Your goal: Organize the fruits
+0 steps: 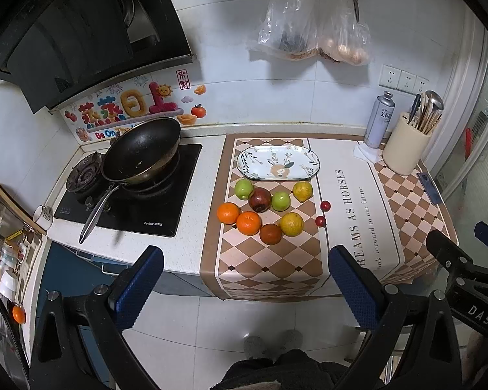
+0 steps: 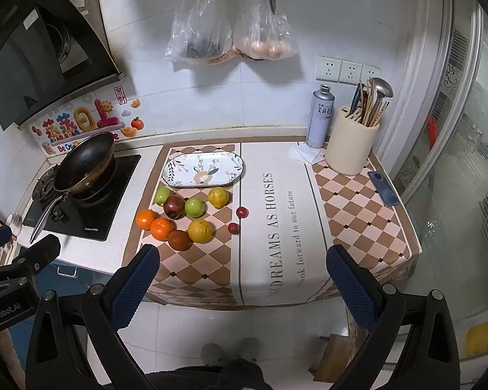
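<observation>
Blue ribbed pads face each other across a wide gap on both tongs: the left gripper (image 1: 245,286) and the right gripper (image 2: 244,284) are spread fully and carry nothing, held low in frame, off the counter's near edge.

The fruits sit loose at centre frame on a checked mat (image 1: 270,260), just below an empty oval plate (image 1: 278,162): two green apples (image 1: 244,189), a dark red apple (image 1: 259,199), a pale lemon (image 1: 302,191), two bright oranges (image 1: 249,223), a darker one, a yellow citrus (image 1: 291,224), and two small red fruits (image 1: 325,206) slightly right.

The plate is probably the destination. Start with an outer fruit such as the lemon, closing across its widest part from above; round fruit may roll.

A wok (image 1: 141,151) sits on the hob at left; a utensil crock (image 1: 406,148) and a can stand upper right against white tile.
</observation>
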Motion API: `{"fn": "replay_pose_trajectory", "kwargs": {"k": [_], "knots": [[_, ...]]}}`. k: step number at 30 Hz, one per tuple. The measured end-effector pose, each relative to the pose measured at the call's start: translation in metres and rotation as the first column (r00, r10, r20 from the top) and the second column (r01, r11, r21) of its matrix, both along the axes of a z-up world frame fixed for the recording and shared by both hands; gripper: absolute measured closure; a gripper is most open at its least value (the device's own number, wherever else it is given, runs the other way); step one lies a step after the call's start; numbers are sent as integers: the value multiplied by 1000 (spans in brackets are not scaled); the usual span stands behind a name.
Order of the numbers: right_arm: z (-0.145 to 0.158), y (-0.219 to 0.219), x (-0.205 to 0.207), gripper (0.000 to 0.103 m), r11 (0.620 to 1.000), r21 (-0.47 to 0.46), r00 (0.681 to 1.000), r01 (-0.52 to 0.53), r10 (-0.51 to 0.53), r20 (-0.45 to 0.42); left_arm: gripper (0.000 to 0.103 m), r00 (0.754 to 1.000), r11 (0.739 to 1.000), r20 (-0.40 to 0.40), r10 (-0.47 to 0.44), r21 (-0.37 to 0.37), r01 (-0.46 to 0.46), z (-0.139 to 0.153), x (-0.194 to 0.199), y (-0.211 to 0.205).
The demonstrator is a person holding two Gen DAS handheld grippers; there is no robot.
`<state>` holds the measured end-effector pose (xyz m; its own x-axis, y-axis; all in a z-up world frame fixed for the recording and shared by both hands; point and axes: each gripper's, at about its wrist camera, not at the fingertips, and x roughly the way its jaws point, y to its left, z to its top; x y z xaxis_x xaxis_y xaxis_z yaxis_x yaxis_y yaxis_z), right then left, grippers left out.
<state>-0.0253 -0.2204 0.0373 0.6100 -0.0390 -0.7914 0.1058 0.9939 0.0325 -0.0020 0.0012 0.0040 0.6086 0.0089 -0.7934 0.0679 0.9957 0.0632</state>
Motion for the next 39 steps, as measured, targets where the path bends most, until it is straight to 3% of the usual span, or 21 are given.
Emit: {"fn": "replay_pose_trajectory", "kwargs": {"k": [39], "knots": [[11, 1, -2, 0, 1000, -16, 1000, -8, 8, 17, 0, 1000, 999, 0, 16, -29, -16, 5, 6, -7]]}}
